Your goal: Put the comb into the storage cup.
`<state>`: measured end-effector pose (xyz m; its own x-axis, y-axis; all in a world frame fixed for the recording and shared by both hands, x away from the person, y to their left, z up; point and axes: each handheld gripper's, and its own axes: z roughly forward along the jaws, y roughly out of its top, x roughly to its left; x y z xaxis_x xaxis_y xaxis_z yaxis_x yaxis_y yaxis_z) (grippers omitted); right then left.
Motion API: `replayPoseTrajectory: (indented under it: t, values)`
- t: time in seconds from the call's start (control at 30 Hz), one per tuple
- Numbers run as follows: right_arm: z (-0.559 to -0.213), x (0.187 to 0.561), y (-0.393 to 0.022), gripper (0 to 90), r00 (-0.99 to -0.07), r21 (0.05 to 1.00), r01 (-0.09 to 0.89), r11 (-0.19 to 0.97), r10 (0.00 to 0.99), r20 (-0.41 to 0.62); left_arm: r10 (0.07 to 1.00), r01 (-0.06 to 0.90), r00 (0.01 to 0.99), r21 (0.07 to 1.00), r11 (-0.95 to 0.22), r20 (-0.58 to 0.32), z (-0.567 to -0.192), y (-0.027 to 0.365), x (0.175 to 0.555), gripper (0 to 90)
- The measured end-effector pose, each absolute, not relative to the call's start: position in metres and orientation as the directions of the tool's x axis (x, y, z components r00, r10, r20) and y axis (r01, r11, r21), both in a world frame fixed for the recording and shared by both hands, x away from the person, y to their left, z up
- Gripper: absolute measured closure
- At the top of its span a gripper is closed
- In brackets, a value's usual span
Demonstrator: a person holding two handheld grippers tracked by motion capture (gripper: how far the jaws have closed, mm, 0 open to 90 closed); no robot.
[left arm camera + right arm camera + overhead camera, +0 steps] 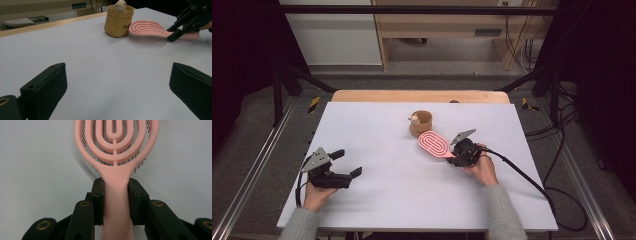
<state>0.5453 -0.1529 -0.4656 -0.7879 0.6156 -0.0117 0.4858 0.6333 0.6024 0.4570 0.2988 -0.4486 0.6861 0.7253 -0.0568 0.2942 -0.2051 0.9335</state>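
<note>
A pink hairbrush (434, 144) lies bristles-down on the white table (387, 190), right of centre. My right gripper (455, 159) is shut on its handle (115, 202), one jaw pressed against each side. The brush head (116, 137) with its looped ribs points away from the jaws. A small tan bag (421, 123) with a pale toy figure (120, 5) peeking out stands just behind the brush (147, 28). My left gripper (348, 164) rests open at the table's near left, nothing between its fingers (47, 87).
The table's wooden far edge (419, 96) runs behind the tan bag (117, 21). A black cable (532, 180) trails from the right gripper off the right side. Metal frame rails (257, 165) flank the table. White surface lies bare between the two grippers.
</note>
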Motion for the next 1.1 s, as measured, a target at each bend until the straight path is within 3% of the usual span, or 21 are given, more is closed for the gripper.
replayPoseTrajectory:
  t: [0.53, 1.1]
  values:
    - [-0.458, 0.541, -0.155, 70.2, -0.781, 0.603, 0.516, 0.608, 0.623, 0.039, 0.726, 0.294, 0.686, 0.934, -0.204, -0.057, -0.448, 0.299, 0.457, 1.3]
    - [-0.440, 0.525, -0.161, 70.2, -0.790, 0.647, 0.482, 0.591, 0.613, 0.029, 0.724, 0.298, 0.687, 0.932, -0.205, -0.060, -0.449, 0.298, 0.457, 1.3]
